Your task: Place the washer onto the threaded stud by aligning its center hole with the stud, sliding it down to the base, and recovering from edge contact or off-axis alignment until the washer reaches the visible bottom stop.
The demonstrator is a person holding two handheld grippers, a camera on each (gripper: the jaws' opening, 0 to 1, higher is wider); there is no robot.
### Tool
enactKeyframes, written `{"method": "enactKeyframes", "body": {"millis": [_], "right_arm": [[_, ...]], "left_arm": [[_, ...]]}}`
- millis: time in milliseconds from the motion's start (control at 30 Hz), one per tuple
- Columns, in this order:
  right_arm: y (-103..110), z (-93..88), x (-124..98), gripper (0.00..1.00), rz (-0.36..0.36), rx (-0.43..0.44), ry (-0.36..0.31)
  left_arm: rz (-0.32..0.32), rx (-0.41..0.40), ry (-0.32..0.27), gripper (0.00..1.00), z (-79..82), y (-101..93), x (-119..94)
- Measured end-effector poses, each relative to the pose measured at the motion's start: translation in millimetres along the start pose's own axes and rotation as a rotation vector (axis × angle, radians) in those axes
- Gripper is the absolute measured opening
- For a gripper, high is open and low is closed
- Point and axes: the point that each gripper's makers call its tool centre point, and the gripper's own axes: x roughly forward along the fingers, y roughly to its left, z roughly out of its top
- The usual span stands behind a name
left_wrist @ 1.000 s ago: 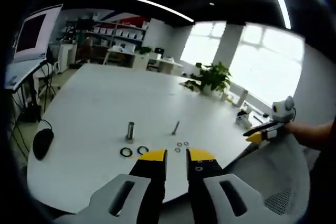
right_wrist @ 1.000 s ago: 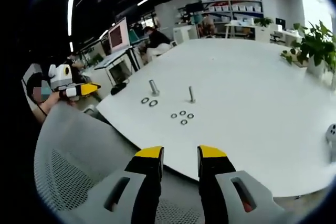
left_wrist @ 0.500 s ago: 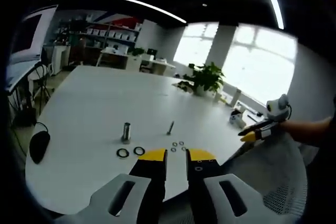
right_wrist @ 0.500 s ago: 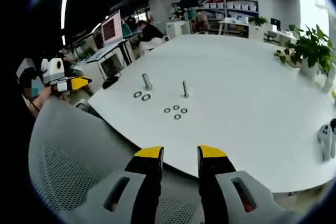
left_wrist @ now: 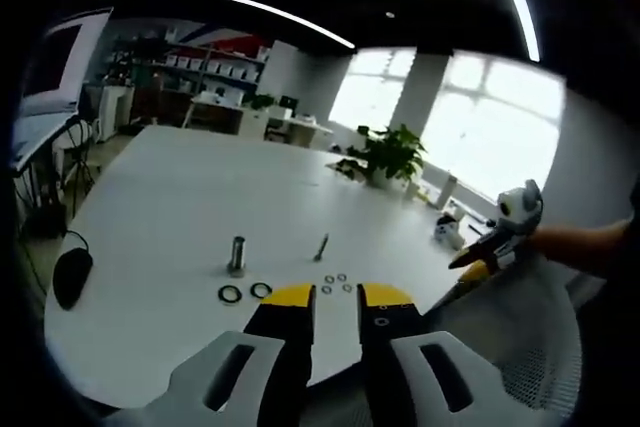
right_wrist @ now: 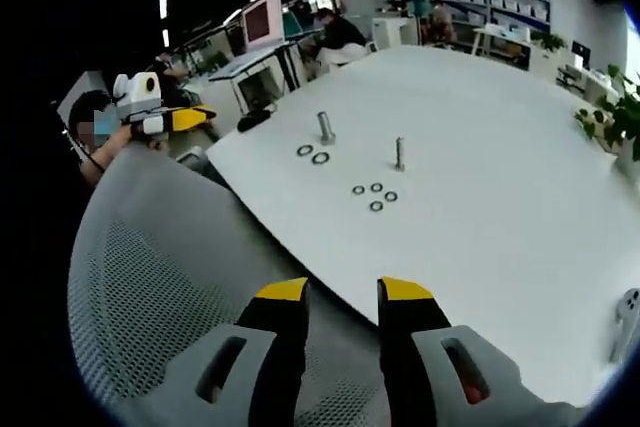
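We are in an open office with shelves along the far wall, bright windows and a potted plant (left_wrist: 392,152) at the far side of a large white table (left_wrist: 180,207). A grey mesh chair (right_wrist: 150,287) stands at the near edge, between us and the work.

On the table, near that edge, stand two upright parts: a thicker metal cylinder (left_wrist: 237,254) and a thin threaded stud (left_wrist: 321,246). Two large dark rings (left_wrist: 245,292) lie just beside the cylinder, toward the near edge. Four small washers (left_wrist: 336,284) lie in a loose cluster just beside the stud, also toward the near edge; the right gripper view shows them (right_wrist: 372,194) flat and apart from the stud (right_wrist: 399,153). A black mouse (left_wrist: 70,277) sits near the left edge.

Our left gripper (left_wrist: 334,297) hangs over the near edge, its jaws a narrow gap apart with nothing between them. Our right gripper (right_wrist: 333,292) is back over the chair, well apart from the table, jaws likewise parted and empty.

As we judge it, the task has not begun: no washer is picked up and the stud is bare. Everything is left: reach in, grasp one washer, centre its hole over the stud, slide it to the base.
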Motion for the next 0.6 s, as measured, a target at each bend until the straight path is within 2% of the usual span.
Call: {"method": "enactKeyframes", "body": {"millis": [133,300,433,600], "right_arm": [[-15,18.7,8,0.28,0.013,-0.024,-0.012],[-29,32.4,24,0.28,0.033,-0.102,0.031],[-34,37.2,38,0.28,0.051,-0.158,0.072],[-37,35.0,59,0.27,0.069,-0.228,0.138]], "left_arm": [[0.001,-0.005,0.0,0.14,0.6,0.0,0],[0.023,-0.022,-0.011,0.14,3.6,2.9,1],[0.035,-0.033,-0.005,0.14,2.1,5.5,1],[0.049,-0.025,-0.007,0.11,2.6,7.3,2]]}}
